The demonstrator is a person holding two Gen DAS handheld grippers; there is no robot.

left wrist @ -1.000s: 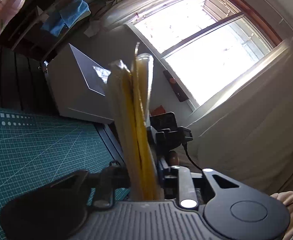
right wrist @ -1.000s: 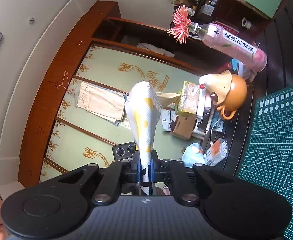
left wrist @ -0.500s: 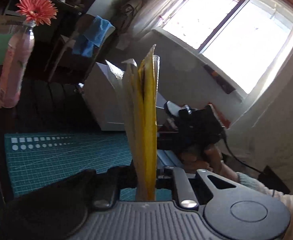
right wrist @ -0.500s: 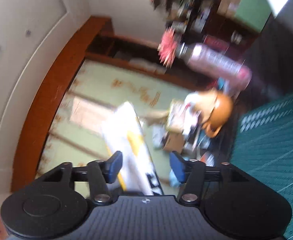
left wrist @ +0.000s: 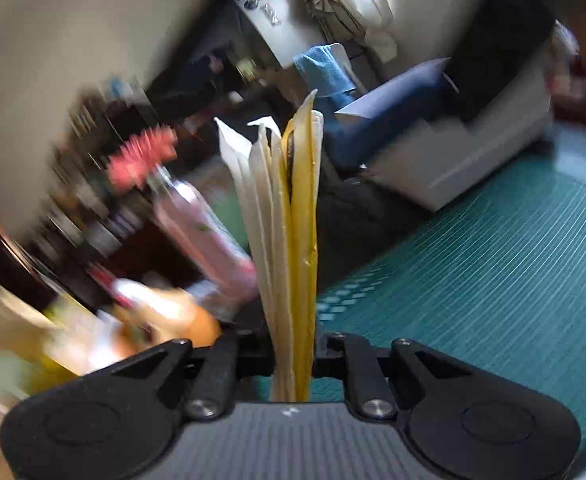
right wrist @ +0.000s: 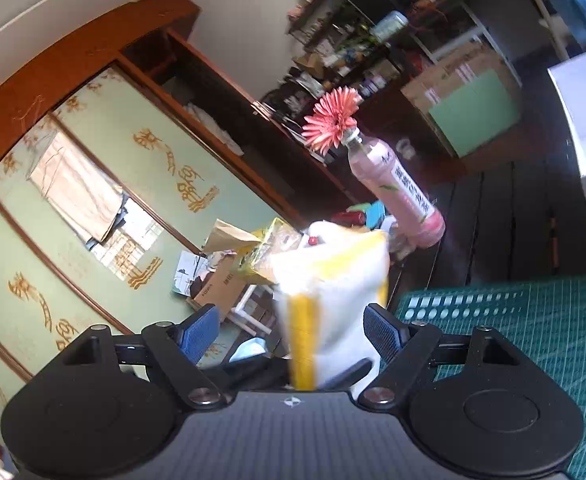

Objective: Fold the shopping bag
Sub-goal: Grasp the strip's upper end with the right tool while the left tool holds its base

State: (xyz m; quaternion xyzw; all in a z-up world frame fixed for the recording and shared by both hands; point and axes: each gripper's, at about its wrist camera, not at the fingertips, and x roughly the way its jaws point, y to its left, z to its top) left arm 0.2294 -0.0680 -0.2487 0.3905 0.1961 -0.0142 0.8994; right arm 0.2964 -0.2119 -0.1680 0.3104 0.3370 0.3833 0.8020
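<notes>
Left gripper (left wrist: 293,356) fingers clamping shopping bag (left wrist: 289,216), right gripper (right wrist: 293,330) spread, bag between.

Wooden cabinet (right wrist: 105,60) with green patterned panels, cluttered shelves (right wrist: 357,36), dark floor (right wrist: 505,220)

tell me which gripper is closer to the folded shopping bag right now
Left. The left gripper is shut on the shopping bag, whose folded layers stand up between its fingers. The right gripper is open, with the bag between its spread fingers but not clamped.
</notes>
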